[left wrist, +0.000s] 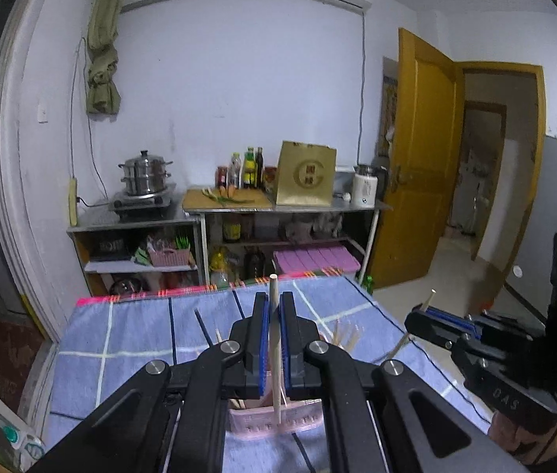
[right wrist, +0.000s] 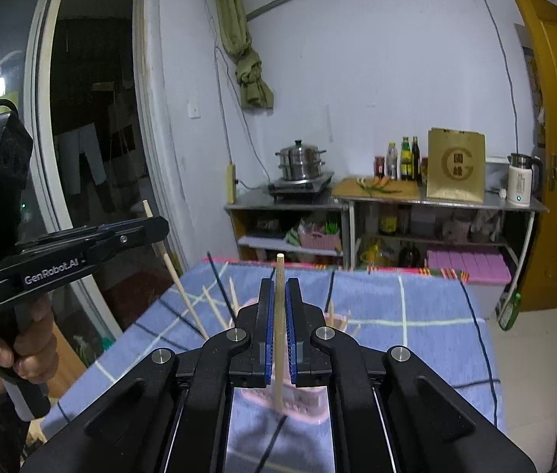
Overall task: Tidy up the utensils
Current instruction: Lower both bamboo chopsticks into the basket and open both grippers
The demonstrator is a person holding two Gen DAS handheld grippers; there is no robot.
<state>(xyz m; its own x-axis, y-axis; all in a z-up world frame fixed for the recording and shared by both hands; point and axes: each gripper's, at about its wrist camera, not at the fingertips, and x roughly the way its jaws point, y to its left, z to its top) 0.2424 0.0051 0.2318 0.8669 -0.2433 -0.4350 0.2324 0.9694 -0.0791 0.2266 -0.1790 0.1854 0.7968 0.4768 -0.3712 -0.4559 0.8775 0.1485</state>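
Observation:
In the left wrist view my left gripper (left wrist: 273, 300) is shut on a pale wooden chopstick (left wrist: 275, 354) that stands nearly upright above the pink basket (left wrist: 257, 427). My right gripper (right wrist: 279, 287) is likewise shut on a wooden chopstick (right wrist: 279, 339) over the same pink basket (right wrist: 308, 404). Each gripper shows in the other's view: the right gripper (left wrist: 422, 317) with its stick at the right, the left gripper (right wrist: 158, 228) with its stick (right wrist: 178, 282) at the left. Several chopsticks, one of them black (right wrist: 220, 285), lean out of the basket.
The table carries a blue checked cloth (left wrist: 140, 331). A green bottle (right wrist: 509, 311) stands by its far right corner. Behind are metal shelves with a steamer pot (left wrist: 145, 173), bottles, a brown bag and a kettle (right wrist: 520, 183). A yellow door (left wrist: 416, 157) is open at the right.

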